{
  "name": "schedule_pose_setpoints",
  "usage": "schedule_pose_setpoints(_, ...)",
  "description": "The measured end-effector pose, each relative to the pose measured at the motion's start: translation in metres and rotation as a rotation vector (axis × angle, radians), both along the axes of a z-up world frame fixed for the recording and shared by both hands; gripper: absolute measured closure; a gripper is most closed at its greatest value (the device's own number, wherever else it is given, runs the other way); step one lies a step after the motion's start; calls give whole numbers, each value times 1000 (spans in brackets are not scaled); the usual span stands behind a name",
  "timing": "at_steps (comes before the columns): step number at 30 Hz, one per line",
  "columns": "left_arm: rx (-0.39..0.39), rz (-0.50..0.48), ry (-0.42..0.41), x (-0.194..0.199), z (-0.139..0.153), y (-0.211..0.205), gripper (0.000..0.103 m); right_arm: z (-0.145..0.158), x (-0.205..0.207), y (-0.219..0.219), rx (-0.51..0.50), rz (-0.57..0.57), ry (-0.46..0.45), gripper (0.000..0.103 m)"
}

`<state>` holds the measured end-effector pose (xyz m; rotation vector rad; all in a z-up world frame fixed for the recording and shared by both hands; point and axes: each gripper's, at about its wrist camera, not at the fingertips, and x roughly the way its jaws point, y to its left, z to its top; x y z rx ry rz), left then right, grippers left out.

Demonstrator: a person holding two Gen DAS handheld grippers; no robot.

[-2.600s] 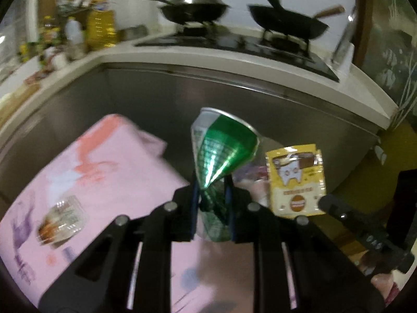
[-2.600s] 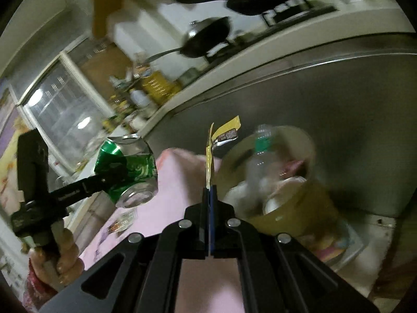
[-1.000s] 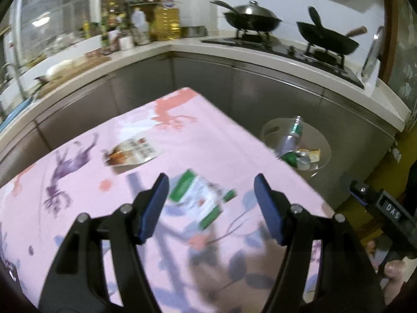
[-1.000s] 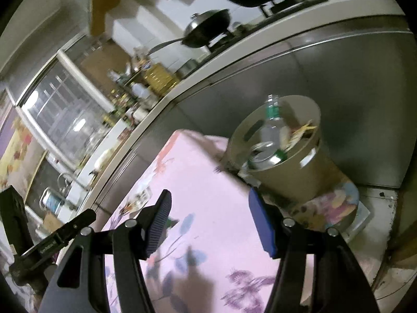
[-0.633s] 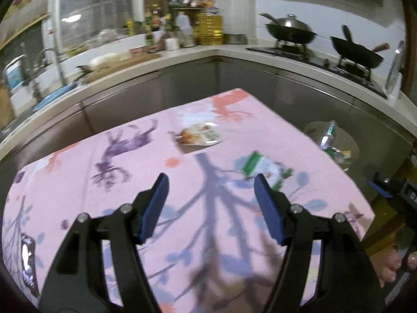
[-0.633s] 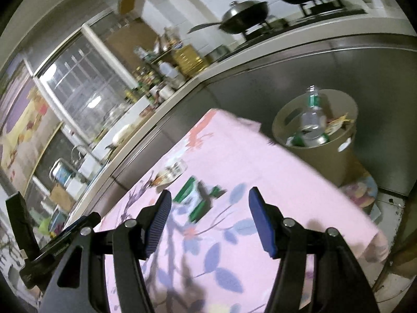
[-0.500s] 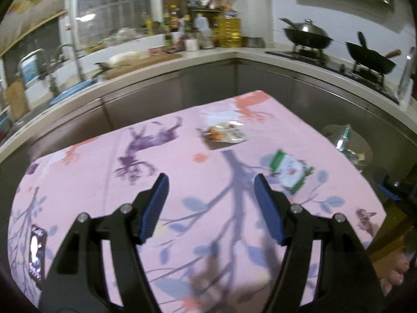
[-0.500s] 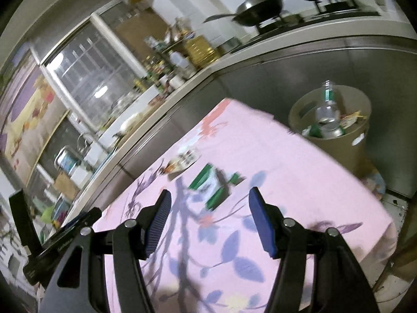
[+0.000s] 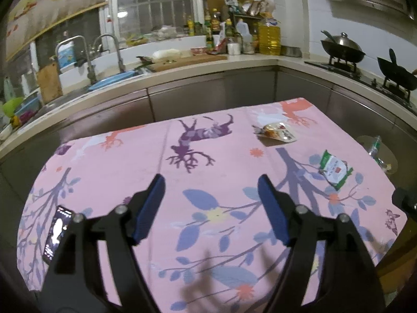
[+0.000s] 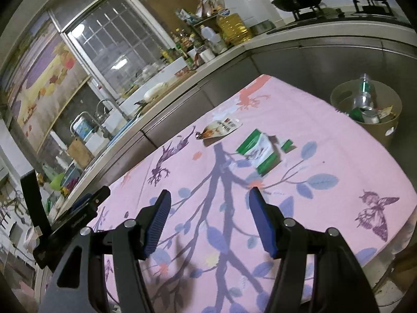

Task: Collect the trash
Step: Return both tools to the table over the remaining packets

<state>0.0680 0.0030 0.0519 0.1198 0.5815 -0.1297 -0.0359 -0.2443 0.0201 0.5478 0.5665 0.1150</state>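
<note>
Both grippers have pulled back from the bin [image 10: 365,130] since the can and yellow packet went in; left gripper [image 9: 211,203] jaws have just been opening, wide and empty; right gripper [image 10: 208,219] wide, empty; green wrapper [image 10: 260,154] and orange packet [image 10: 221,127] lie mid-frame on pink tablecloth [image 10: 325,156]; bin at right edge.

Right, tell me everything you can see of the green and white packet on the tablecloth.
The green and white packet is a flat, glossy-looking pouch, white in the middle with green bands at its ends and a small red mark on its face. It looks crumpled and lies flat on the pink patterned tablecloth, toward the side nearest the trash bin. Nothing else touches it; its print is unreadable.
</note>
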Motion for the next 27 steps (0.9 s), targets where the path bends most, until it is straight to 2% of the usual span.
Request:
schedule_pose_setpoints(19,-15,78,22,6,-11,36,26,-18,16,34,-3,96,88,43)
schedule_pose_setpoints(21,-30,72,47,8,-14,38,26,-19,15,35,-1,98,87,43)
schedule_pose_setpoints(22,-48,66,76,10,-18,39,21,-19,15,35,0,97,89,42)
schedule_pose_setpoints(24,-94,58,137,14,-26,42,19,-21,15,36,-2,92,94,36)
schedule_pose_setpoints(27,-116,66,200,19,-36,44,19,-23,15,38,-11,89,108,29)
